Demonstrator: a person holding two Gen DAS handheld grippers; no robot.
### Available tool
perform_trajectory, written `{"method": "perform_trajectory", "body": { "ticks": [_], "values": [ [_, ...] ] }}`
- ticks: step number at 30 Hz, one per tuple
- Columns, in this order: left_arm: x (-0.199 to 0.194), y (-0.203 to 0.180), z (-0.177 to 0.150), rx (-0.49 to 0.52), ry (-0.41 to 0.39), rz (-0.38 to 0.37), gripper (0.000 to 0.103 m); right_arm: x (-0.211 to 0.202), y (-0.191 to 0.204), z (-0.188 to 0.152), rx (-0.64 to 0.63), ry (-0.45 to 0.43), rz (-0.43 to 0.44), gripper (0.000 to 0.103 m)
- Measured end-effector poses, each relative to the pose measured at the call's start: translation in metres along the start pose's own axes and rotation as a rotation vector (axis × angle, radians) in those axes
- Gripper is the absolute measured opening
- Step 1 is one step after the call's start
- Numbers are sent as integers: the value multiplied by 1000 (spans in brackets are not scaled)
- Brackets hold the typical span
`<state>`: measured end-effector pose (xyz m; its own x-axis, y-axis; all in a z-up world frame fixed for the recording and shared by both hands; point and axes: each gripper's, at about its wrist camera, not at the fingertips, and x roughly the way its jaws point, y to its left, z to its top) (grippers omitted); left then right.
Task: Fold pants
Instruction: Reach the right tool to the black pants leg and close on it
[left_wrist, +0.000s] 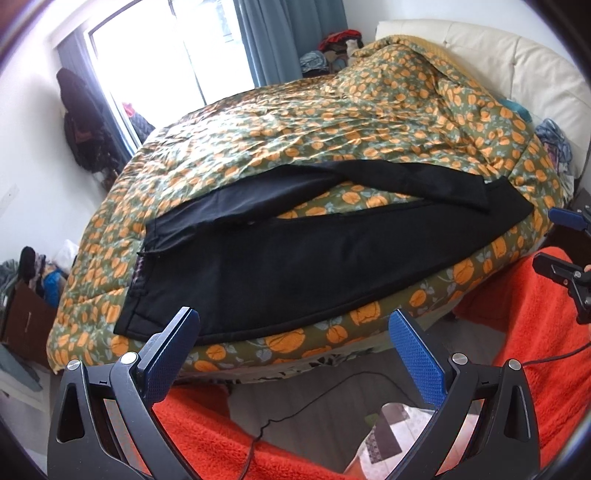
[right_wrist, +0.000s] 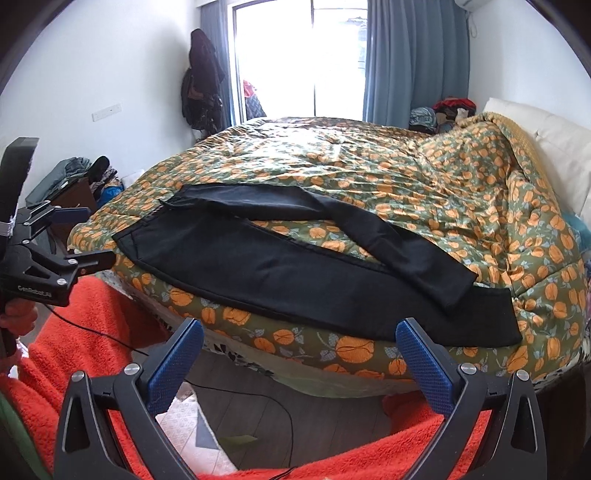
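Black pants (left_wrist: 295, 254) lie spread on the bed's near side, waistband to the left, legs to the right, the far leg bent so its cuff crosses onto the near leg. They also show in the right wrist view (right_wrist: 280, 269). My left gripper (left_wrist: 291, 325) is open and empty, just short of the near leg's edge close to the waistband. My right gripper (right_wrist: 299, 336) is open and empty, below the near leg's edge toward the cuff end. Each gripper shows in the other's view, the right (left_wrist: 554, 240) and the left (right_wrist: 77, 236).
The bed carries a green quilt with orange pumpkins (left_wrist: 332, 122) and a cream headboard (left_wrist: 498, 55) at the right. Orange fleece (left_wrist: 535, 325) and a black cable (left_wrist: 314, 402) lie below the bed edge. Clothes piles, a window (right_wrist: 303, 55) and blue curtains stand behind.
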<state>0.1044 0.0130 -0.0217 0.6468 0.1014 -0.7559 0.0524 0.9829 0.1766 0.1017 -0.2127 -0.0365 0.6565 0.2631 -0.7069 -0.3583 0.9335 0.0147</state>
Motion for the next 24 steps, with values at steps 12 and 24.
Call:
{"method": "perform_trajectory", "body": {
  "ticks": [12,24],
  "values": [
    [78,-1,-16,-124,249,-23,102,175,-154,6,-350,277,-252,75],
    [118,-6,12,-125,305,-55,102,201,-192,60,-261,321,-150,5]
  ]
}}
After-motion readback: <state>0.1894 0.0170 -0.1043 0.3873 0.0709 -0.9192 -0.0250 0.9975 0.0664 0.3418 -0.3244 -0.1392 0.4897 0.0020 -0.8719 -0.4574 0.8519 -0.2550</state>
